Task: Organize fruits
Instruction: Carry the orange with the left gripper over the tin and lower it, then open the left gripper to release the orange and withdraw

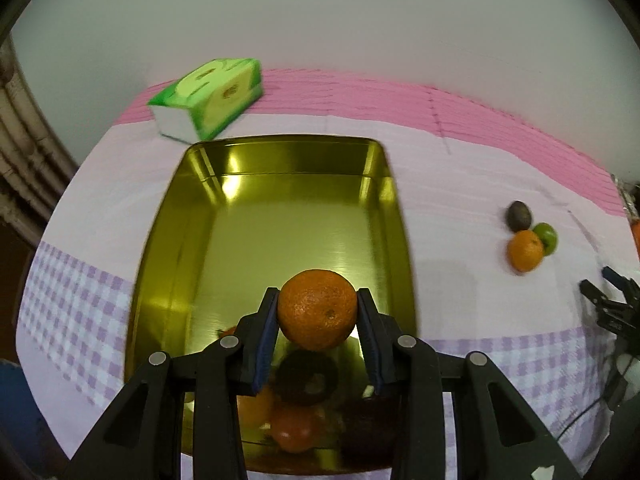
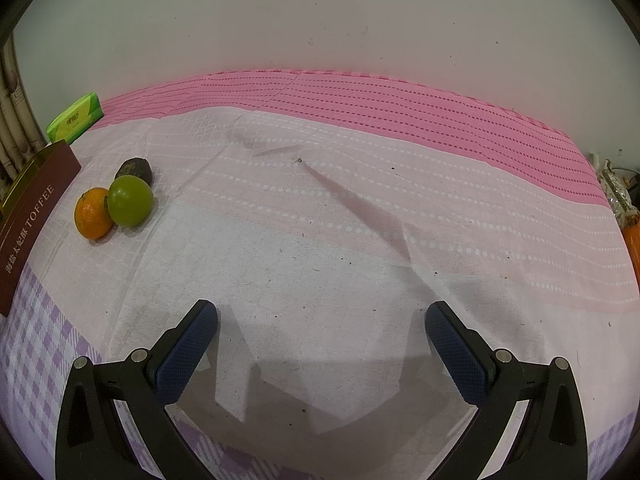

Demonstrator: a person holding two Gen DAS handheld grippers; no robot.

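Note:
My left gripper is shut on an orange mandarin and holds it above the near part of a gold metal tin. The tin's shiny floor mirrors fruit shapes near its front. On the cloth to the right lie an orange mandarin, a green fruit and a dark fruit, touching each other. They also show in the right wrist view at the left: mandarin, green fruit, dark fruit. My right gripper is open and empty over bare cloth.
A green tissue pack lies behind the tin; it also shows in the right wrist view. The tin's brown "TOFFEE" side is at the left edge. The table has a pink, white and purple-check cloth. A wall stands behind.

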